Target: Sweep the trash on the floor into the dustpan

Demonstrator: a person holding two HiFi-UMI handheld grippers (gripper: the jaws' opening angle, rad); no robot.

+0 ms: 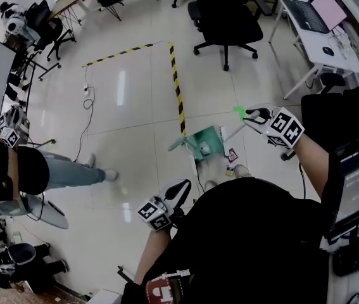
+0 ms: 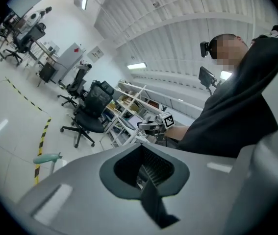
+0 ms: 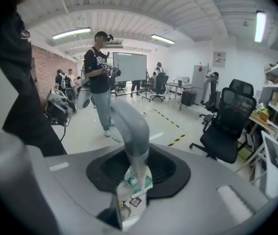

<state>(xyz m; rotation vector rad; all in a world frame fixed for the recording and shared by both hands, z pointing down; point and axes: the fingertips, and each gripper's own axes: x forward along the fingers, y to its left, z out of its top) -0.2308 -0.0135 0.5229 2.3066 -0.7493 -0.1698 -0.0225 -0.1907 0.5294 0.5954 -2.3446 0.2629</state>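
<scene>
A green dustpan (image 1: 206, 142) stands on the floor beside the yellow-black tape; its green-tipped handle (image 1: 176, 143) leans left and also shows as a handle (image 2: 48, 158) in the left gripper view. Small trash packets (image 1: 232, 155) lie just right of it. My right gripper (image 1: 250, 114) is shut on a long broom handle (image 3: 131, 131) with a green tip (image 1: 239, 111). Looking down along it I see the green pan and the trash (image 3: 135, 201). My left gripper (image 1: 180, 190) hangs lower left, jaws together and empty; it points at the right gripper (image 2: 154, 125).
Another person (image 1: 52, 171) in a black shirt and jeans stands to the left. Black office chairs (image 1: 226, 18) and a white desk (image 1: 312, 18) with a laptop stand at the far side. A cable (image 1: 89, 103) lies on the tiles. Tape (image 1: 178, 87) marks a floor corner.
</scene>
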